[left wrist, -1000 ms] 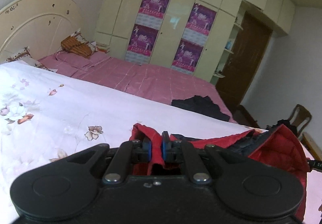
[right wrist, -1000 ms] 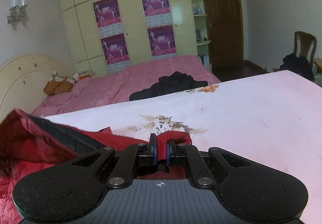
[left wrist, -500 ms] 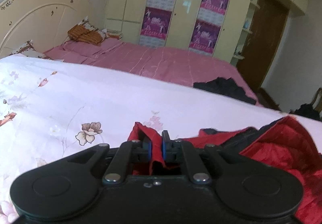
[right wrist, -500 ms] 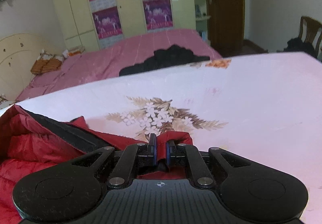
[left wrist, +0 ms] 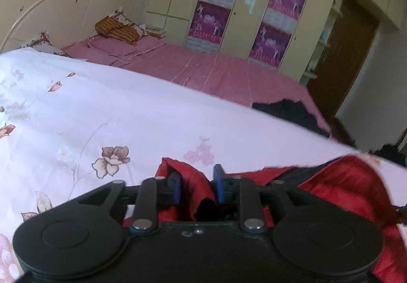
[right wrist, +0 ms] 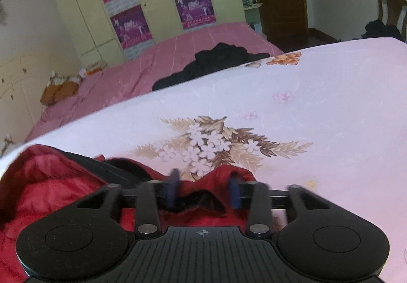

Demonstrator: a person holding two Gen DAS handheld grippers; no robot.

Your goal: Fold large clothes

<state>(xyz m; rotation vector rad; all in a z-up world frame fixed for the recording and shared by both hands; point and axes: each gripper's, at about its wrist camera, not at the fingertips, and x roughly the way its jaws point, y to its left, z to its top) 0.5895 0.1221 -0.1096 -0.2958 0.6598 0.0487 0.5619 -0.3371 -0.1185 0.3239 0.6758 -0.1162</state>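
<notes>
left gripper: jaws parted, fold of red quilted padded jacket loose between | right gripper: parted, blurred, astride jacket edge | jacket on floral white bed sheet | purple wardrobe posters: writing unreadable

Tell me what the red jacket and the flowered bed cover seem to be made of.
Red jacket: probably a synthetic, nylon-like shell, judging by its slight sheen and fine crinkles; the puffy folds suggest padding.
Flowered bed cover: likely woven cotton or a cotton blend, matte, smooth, with a printed floral pattern. Neither can be confirmed by look alone.
</notes>
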